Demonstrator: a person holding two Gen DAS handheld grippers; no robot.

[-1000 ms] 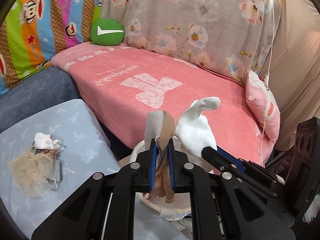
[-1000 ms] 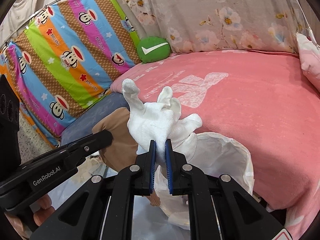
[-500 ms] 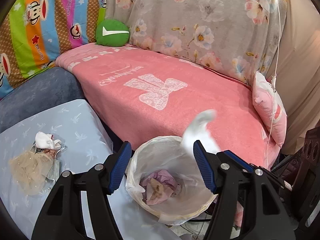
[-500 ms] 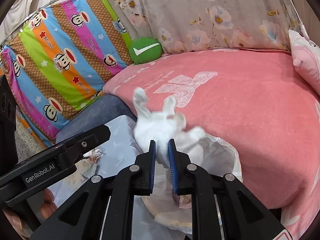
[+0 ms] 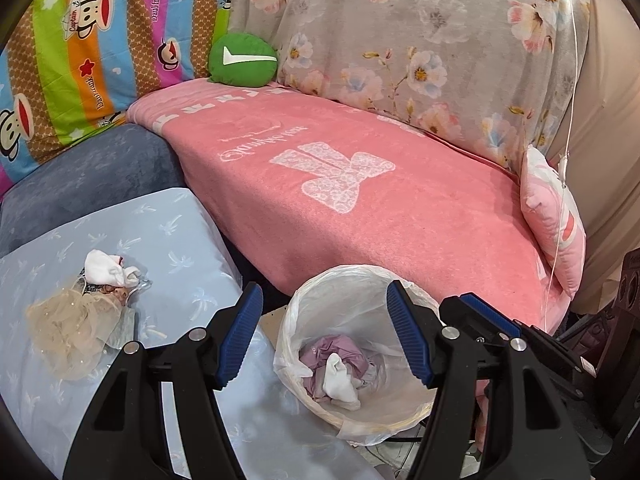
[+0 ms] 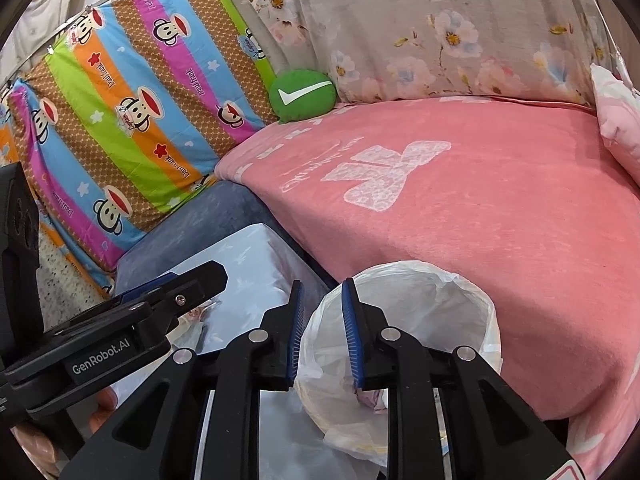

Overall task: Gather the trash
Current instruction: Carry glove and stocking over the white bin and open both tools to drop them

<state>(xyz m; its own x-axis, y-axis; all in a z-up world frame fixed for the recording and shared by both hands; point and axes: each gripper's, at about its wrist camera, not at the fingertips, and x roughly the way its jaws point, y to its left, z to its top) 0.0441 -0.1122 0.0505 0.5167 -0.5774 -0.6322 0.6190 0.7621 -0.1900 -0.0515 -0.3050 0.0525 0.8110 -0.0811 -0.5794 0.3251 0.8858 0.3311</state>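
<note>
the remaining trash is a small heap on the pale blue palm-print cloth surface [image 5: 168, 240]: a crumpled white cloth wad [image 5: 106, 270] lying on top of a beige gauzy mesh bundle [image 5: 68, 332], with something darker and a bit of clear wrap tucked between them that i cannot identify. this heap sits to the left of the white plastic-lined round trash bin [image 5: 360, 280], well apart from it, and everything else is placed from that bin. the pieces look very light, soft and limp, so they should crush flat under the pads and drape when lifted; the mesh may snag or trail, and the clear film looks slippery. the best hold is probably a pinch on the thick bunched middle of the white wad, or on a gathered fold of the mesh, not on a loose edge. inside the bin lie a white cloth piece [image 5: 338, 380] and crumpled mauve fabric [image 5: 320, 356]. the left gripper [image 5: 324, 336] hangs above the bin's near rim, its blue-padded jaws spread wide and empty. the right gripper [image 6: 320, 332] hovers over the bin's left rim, jaws parted by a narrower gap, holding nothing. behind the bin runs the pink fleece blanket [image 5: 360, 184], with a green round cushion [image 5: 242, 58] at its far end.
</note>
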